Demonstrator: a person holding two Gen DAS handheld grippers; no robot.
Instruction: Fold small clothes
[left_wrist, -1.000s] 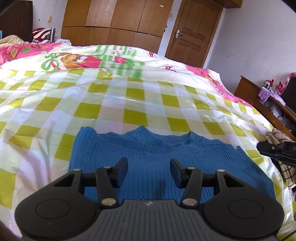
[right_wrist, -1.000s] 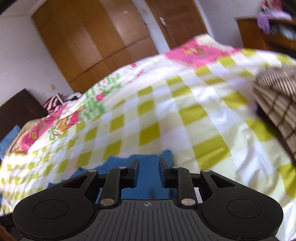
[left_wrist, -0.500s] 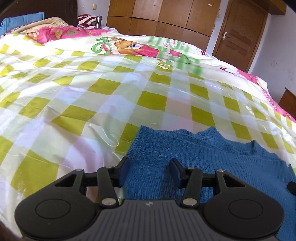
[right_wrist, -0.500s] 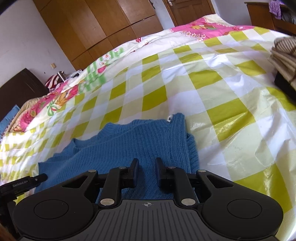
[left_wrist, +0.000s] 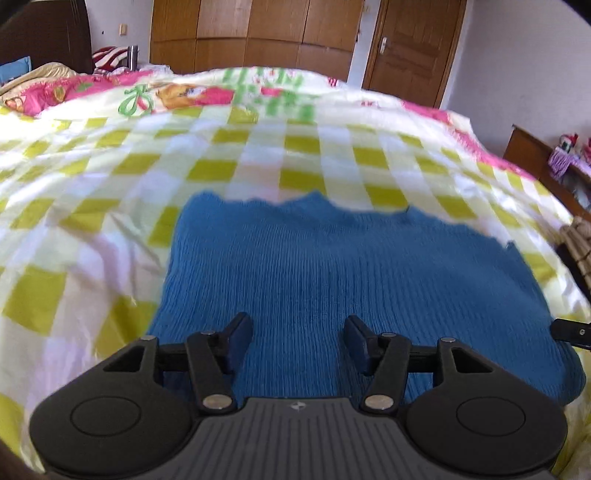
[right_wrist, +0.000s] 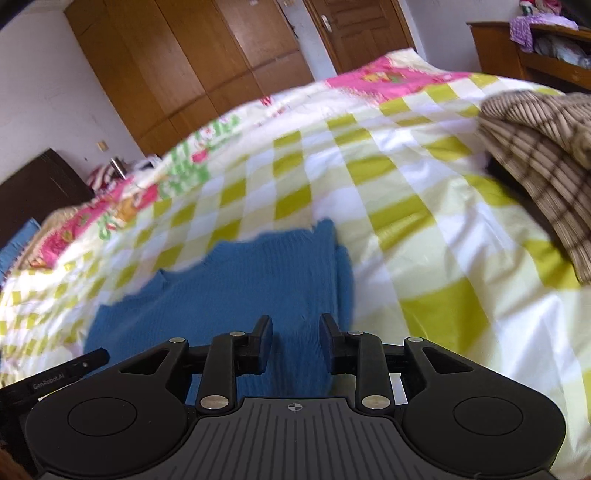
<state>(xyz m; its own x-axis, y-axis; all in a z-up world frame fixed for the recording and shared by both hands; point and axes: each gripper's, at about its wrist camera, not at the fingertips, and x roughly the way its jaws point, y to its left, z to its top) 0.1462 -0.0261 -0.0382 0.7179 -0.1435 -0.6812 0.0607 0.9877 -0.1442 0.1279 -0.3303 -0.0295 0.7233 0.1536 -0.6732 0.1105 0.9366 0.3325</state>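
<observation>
Hovering tools (left_wrist: 298, 336) (right_wrist: 295, 339) angled down over sweater (left_wrist: 332, 280).

- I read "GenRobot.AI" in small pale letters on the black bar of the left gripper (right_wrist: 55, 376), at the lower left of my right wrist view.
- The green lettering on the floral quilt (right_wrist: 199, 155) is too blurred to read.
</observation>
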